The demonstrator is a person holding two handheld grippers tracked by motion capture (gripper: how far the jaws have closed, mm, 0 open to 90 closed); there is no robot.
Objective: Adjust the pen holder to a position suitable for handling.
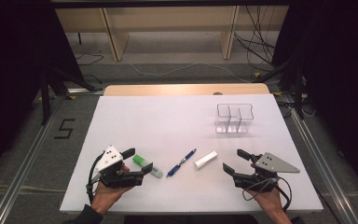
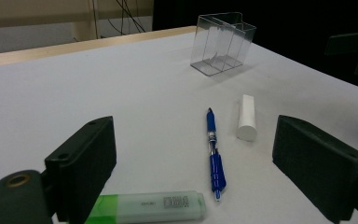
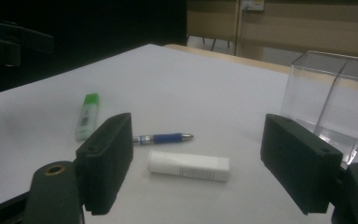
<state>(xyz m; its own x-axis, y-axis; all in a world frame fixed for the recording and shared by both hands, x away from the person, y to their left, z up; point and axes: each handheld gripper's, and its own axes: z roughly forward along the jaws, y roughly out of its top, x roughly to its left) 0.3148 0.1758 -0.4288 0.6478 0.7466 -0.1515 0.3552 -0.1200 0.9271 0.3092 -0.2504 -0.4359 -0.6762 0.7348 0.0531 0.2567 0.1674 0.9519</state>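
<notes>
Bench (image 1: 135,116) is carrying a clear divided organizer (image 1: 233,118) well ahead of the right hand-held gripper (image 1: 235,161), jaws spread, holding nothing. Left hand-held gripper (image 1: 136,163) is also released, green highlighter (image 1: 147,165) sitting just by its jaws; blue pen (image 1: 181,163) and white tube (image 1: 205,159) lying between both grippers. Suggest straddling the highlighter mid-barrel, jaws square across it, before closing.
</notes>
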